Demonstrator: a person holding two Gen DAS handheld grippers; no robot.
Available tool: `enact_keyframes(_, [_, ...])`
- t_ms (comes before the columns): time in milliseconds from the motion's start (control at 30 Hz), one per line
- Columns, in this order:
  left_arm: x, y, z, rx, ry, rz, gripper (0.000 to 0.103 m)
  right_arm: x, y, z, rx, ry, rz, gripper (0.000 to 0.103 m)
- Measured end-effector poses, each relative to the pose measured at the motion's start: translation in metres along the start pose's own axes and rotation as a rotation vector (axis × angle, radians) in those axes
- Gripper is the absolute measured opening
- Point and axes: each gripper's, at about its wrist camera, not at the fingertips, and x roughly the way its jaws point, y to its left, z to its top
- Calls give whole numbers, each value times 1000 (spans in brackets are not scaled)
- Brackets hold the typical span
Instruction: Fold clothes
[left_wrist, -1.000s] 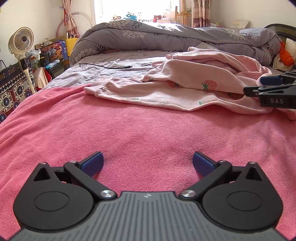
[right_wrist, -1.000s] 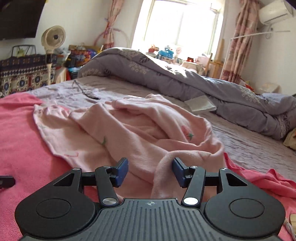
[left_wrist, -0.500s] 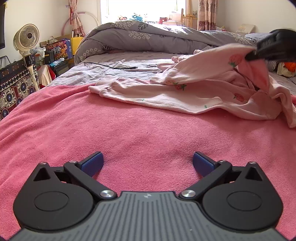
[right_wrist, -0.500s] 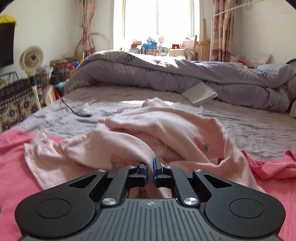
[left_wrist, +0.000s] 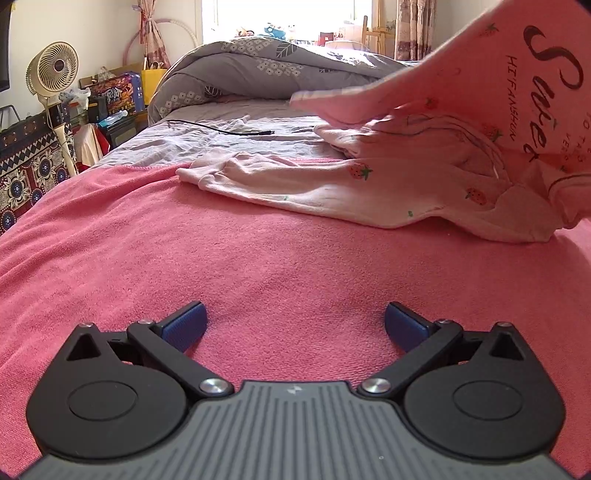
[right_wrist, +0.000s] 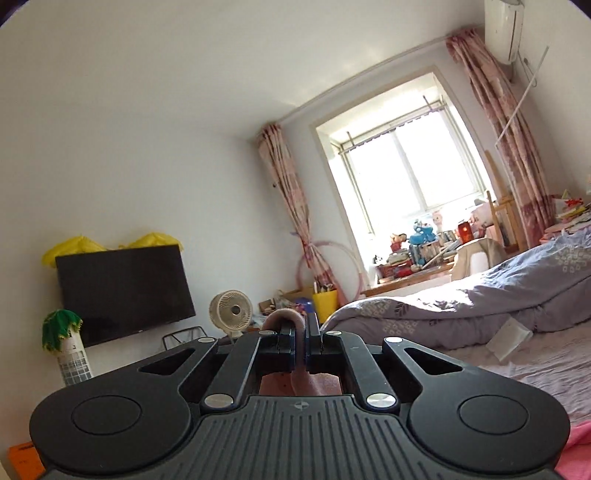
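Nearest, left wrist view: left hand-held gripper (left_wrist: 293, 325), blue pads spread wide, nothing between them, poised low over the pink blanket (left_wrist: 258, 258) on the bed. Best kept spread and aimed at the nearest free hem before any closing.

Just beyond: pale pink garment (left_wrist: 388, 184) with strawberry print, lower part lying crumpled across the blanket, upper part lifted off the bed toward the upper right, printed lettering facing the camera. One loose end trailing left on the blanket, well apart from the left pads.

Right wrist view: right hand-held gripper (right_wrist: 300, 345), pressed together on a thin fold of the pink cloth (right_wrist: 284, 319), a loop of fabric bulging over the tips and more hanging beneath. Pointing roughly level, out across the room toward the fan (right_wrist: 231, 310) and the television (right_wrist: 125, 291).

Step in hand, as judged: raising the garment clear to shake out and find its shape. Done well by holding the pinch firm, lifting until the crumpled part hangs free, then taking a matching corner or shoulder with the left side so that the cloth spreads flat between both. Risk: a pinch on only a narrow fold, liable to slip under the weight of the hanging cloth; a second layer caught by mistake would keep it bunched.

Farther: black cable (left_wrist: 221, 129) on the grey sheet, clear of the garment; grey quilt (left_wrist: 266, 74) heaped at the far end, under the window (right_wrist: 410, 177).
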Motion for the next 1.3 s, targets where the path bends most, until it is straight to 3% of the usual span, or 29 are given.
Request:
enact_keyframes(100, [0, -1, 0, 1, 3, 0, 103, -24, -36, -20, -107, 100, -263, 7])
enact_keyframes(267, [-1, 0, 0, -2, 0, 0, 103, -5, -114, -115, -399, 501, -784, 14])
enact_keyframes(300, [-1, 1, 1, -4, 0, -1, 103, -2, -127, -136, -453, 587, -848, 21])
enact_keyframes(400, [-2, 2, 1, -10, -3, 0, 103, 6, -125, -186, -587, 699, -840, 48])
enact_keyframes(433, [-2, 2, 1, -13, -3, 4, 103, 10, -116, -195, -638, 679, -817, 63])
enact_keyframes(500, [-6, 4, 1, -25, -3, 25, 103, 20, -89, -201, -730, 604, -767, 75])
enact_keyframes(600, [-20, 22, 0, -46, -32, 32, 103, 45, -53, -205, -791, 504, -630, 83])
enact_keyframes(700, [-29, 48, -6, -55, -53, 135, 103, 93, -22, -220, -795, 490, -478, 83])
enact_keyframes(767, [-24, 73, -12, -168, -20, 155, 103, 143, -4, -242, -810, 515, -401, 81])
enact_keyframes(833, [-23, 90, -14, -259, -36, 97, 103, 186, 9, -258, -767, 516, -363, 80])
enact_keyframes(900, [-20, 79, -12, -208, -28, 141, 103, 226, 19, -271, -706, 509, -338, 79])
enact_keyframes(967, [-13, 63, -10, -117, -1, 212, 103, 266, 27, -281, -623, 513, -318, 70])
enact_keyframes(1000, [-13, 63, -10, -119, -2, 211, 103, 285, 23, -282, -546, 536, -319, 57])
enact_keyframes(1033, [-13, 63, -10, -121, -3, 210, 103, 300, 18, -282, -484, 562, -330, 38])
enact_keyframes(1100, [-12, 63, -10, -125, -4, 207, 103, 315, 6, -280, -391, 591, -359, 15])
enact_keyframes(1200, [-12, 64, -9, -130, -7, 203, 103, 312, -11, -267, -274, 528, -400, 9])
enact_keyframes(1300, [-11, 65, -9, -136, -10, 199, 103, 290, -22, -244, -266, 427, -451, 8])
